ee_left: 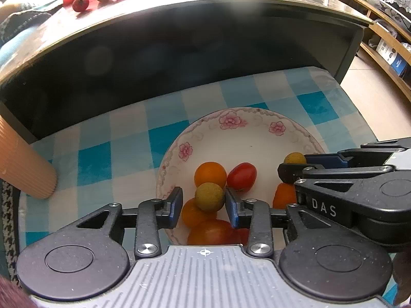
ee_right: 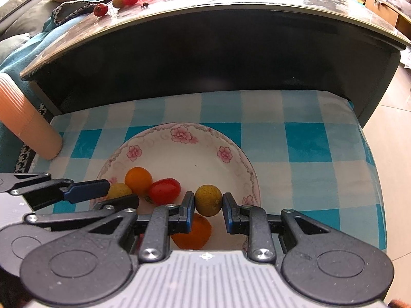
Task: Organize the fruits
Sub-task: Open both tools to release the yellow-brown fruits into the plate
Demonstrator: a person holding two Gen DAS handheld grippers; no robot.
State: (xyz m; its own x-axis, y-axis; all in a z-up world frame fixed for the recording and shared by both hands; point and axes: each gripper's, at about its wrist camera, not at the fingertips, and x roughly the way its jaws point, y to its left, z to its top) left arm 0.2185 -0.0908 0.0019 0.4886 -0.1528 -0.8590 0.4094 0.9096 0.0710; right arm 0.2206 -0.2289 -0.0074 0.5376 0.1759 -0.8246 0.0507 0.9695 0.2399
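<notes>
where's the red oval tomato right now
The red tomato lies on the flowered plate, touching the round orange fruit on its left side, just beyond the left claw in the left wrist view.

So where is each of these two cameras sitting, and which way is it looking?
Left view: sits on the left tongs, looking forward and down along them at the plate of fruit; its own fingers flank a green fruit, and the right tongs poke in at right.
Right view: sits on the right tongs, facing likewise; they clamp a yellow fruit, with the left tongs at left.
Shared: the plate, the checked cloth, the dark table behind.
</notes>
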